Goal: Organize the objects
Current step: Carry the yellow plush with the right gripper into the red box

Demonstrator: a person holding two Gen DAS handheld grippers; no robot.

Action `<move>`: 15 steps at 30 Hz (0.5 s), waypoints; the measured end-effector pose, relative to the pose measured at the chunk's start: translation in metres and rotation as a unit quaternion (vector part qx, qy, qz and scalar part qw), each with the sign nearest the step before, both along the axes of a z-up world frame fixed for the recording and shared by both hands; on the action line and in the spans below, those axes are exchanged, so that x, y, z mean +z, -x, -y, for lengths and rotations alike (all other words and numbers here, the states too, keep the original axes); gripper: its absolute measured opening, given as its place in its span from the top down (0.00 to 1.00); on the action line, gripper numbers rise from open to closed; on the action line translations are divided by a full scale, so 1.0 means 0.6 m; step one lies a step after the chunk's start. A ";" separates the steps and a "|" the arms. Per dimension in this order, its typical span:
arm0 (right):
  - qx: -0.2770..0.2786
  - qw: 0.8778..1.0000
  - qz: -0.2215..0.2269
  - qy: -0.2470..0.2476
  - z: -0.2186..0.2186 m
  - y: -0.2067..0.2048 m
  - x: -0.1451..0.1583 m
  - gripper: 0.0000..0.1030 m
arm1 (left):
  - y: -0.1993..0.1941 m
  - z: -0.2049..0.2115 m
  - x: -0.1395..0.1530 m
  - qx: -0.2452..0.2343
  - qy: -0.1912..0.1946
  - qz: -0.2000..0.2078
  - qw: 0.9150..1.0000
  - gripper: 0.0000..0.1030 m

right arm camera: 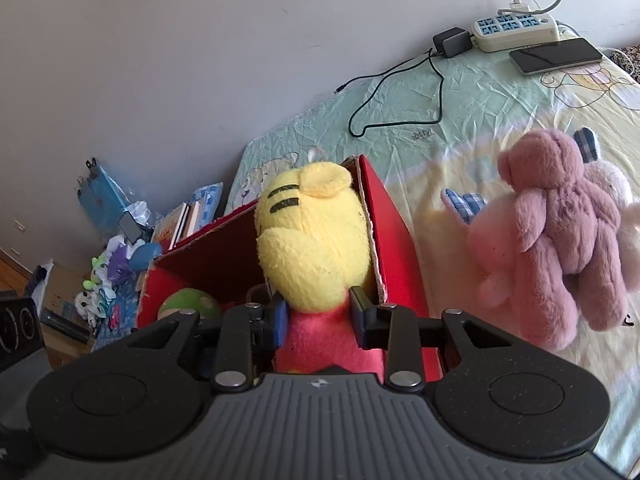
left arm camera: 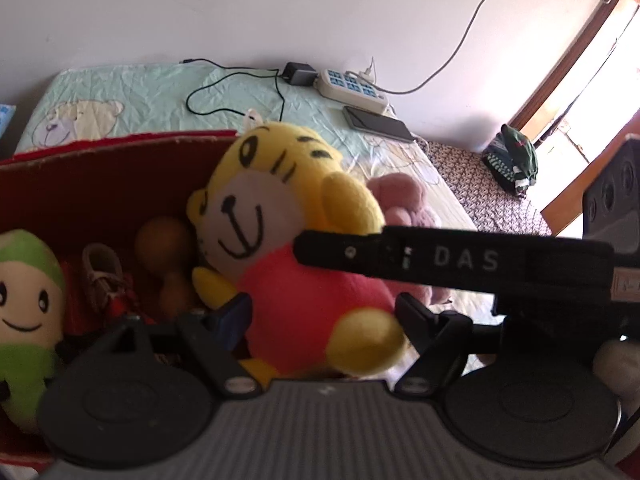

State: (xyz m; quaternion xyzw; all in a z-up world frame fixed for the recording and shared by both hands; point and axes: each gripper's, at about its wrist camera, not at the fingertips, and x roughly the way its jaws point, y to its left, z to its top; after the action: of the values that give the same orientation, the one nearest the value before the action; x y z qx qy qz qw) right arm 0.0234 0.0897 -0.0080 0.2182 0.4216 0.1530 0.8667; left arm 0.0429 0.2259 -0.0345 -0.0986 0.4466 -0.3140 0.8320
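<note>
The yellow tiger plush (right arm camera: pixel 316 236) sits between both grippers over the red box (right arm camera: pixel 400 240) on the bed: right gripper (right arm camera: pixel 320 316) clamps its pink body; left gripper (left arm camera: pixel 320 312) brackets it, contact unclear.

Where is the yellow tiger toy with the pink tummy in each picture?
Left wrist view: the yellow plush tiger with the pink body fills the middle, face toward the camera, beside the red cardboard box.
Right wrist view: it sits bottom centre, seen from behind, pinched by the right gripper.
Shared landmark: the white power strip by the wall.
</note>
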 end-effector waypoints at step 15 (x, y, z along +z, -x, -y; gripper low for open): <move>-0.007 0.999 0.051 0.015 0.007 0.040 -0.004 0.71 | -0.010 0.018 -0.018 0.009 -0.051 -0.014 0.999 0.20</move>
State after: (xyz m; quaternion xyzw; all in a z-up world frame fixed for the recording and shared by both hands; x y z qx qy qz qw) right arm -0.0006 0.0854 -0.0102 0.1997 0.3781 0.1517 0.8911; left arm 0.0490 0.2151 -0.0453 -0.0649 0.4726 -0.2817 0.8325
